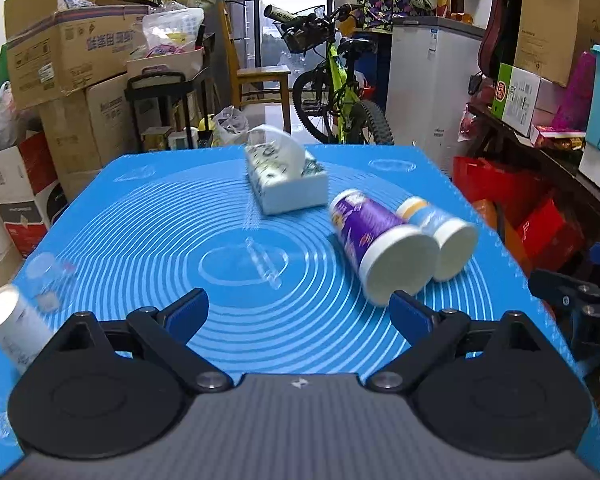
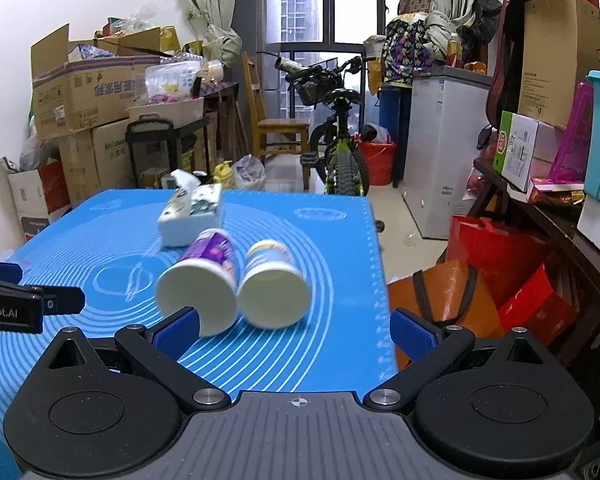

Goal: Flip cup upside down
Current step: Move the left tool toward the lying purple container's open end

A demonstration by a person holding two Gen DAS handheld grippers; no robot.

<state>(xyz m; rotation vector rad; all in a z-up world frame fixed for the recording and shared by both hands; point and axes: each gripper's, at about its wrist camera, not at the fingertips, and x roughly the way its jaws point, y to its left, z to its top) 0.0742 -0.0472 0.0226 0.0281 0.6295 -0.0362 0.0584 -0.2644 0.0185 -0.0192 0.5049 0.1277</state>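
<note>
Two paper cups lie on their sides, side by side, on the blue mat (image 1: pixel 140 240). The purple cup (image 1: pixel 376 240) and the pale blue and yellow cup (image 1: pixel 440 236) point their white ends toward me. In the right wrist view the purple cup (image 2: pixel 204 276) is left of the pale cup (image 2: pixel 274 284). My left gripper (image 1: pixel 298 312) is open and empty, its right fingertip just below the purple cup. My right gripper (image 2: pixel 296 334) is open and empty, its left fingertip just in front of the purple cup.
A tissue box (image 1: pixel 286 176) stands behind the cups. A white bottle (image 1: pixel 16 328) lies at the mat's near left corner. The mat's right edge (image 2: pixel 380 280) drops to red and orange bags (image 2: pixel 480 280). Boxes, a bicycle and a freezer stand behind.
</note>
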